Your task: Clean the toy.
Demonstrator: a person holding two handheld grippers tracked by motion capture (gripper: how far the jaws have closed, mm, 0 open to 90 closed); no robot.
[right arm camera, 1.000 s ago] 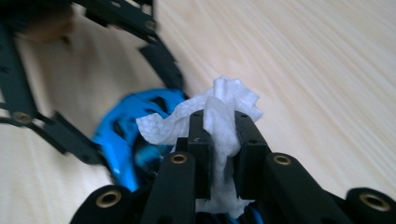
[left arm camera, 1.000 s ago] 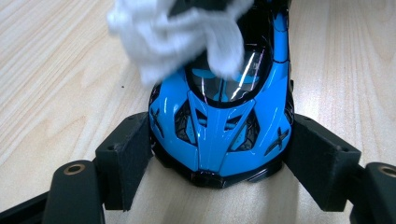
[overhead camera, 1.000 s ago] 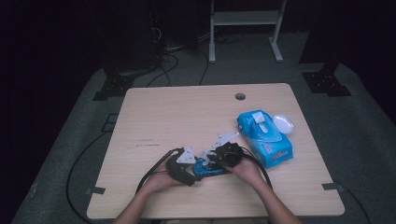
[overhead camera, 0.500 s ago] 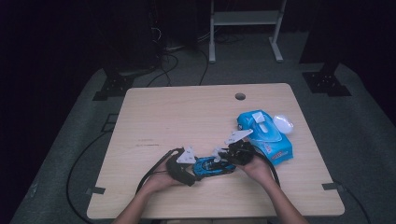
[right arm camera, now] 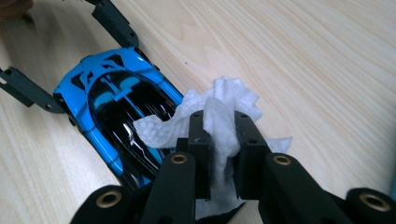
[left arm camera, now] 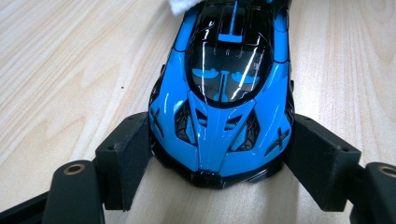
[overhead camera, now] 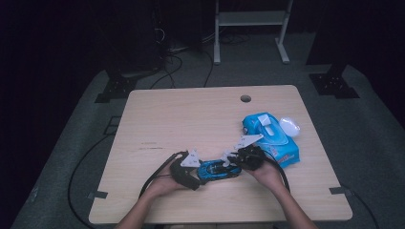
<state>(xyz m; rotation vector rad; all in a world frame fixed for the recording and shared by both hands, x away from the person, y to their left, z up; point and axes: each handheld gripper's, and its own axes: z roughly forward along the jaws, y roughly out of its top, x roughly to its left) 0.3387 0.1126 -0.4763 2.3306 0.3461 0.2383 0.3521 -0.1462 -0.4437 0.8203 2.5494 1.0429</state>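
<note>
A glossy blue and black toy car lies on the wooden table. My left gripper is shut on its near end, one pad pressing on each side. In the high view the car lies between my two hands, with the left gripper at its left end. My right gripper is shut on a crumpled white wipe, which rests against the other end of the car. The same wipe peeks in at the top of the left gripper view. From above, the right gripper sits at the car's right end.
A blue pack of wipes lies just right of my right hand, with a white lid-like piece beside it. The table has a round cable hole near its far edge. Cables trail off the left side onto the floor.
My right gripper with the wipe has slid a little to the right along the car. The left gripper and the car have stayed put.
</note>
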